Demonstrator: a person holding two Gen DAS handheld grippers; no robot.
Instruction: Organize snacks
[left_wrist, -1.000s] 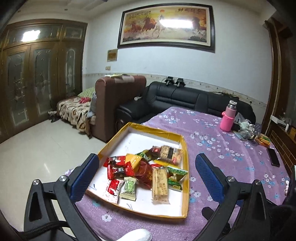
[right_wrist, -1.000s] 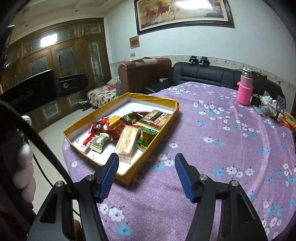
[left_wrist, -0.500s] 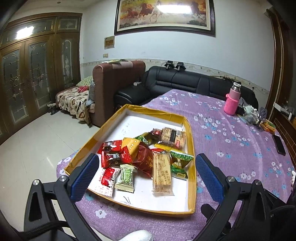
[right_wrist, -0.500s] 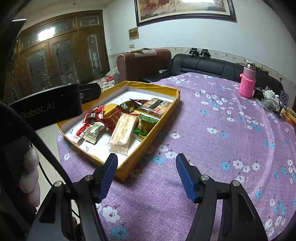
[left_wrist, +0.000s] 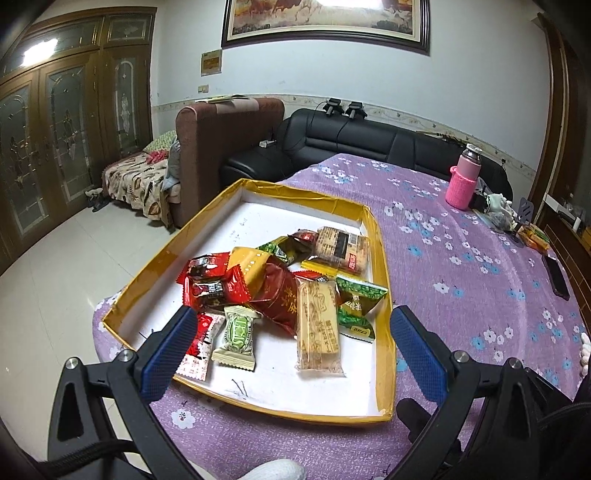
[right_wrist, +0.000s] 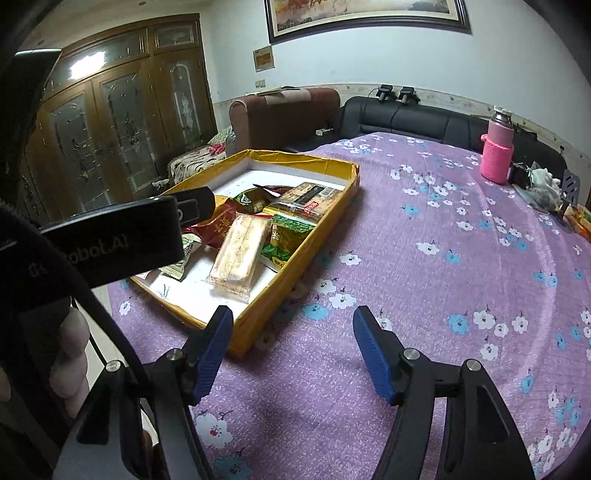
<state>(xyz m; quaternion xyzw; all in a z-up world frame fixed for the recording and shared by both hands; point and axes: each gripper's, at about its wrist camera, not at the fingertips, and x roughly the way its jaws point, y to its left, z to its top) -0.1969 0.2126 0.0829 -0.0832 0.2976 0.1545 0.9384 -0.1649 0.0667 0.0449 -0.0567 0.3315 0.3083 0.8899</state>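
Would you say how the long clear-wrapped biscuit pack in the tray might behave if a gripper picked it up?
The biscuit pack looks flat and boxy, so probably stiff, unlikely to roll. Its glossy film may be slippery. The biscuits inside could crack if squeezed hard.

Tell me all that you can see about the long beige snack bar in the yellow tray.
The long beige snack bar is a flat oblong in a clear wrapper with crimped ends and brown printing; the biscuit inside looks pale and crumbly. It lies flat on the white floor of the yellow tray, near the front right corner, pointing lengthwise toward the camera. Its far end overlaps the dark red packet, and the green packet touches its right side. No gripper touches it.
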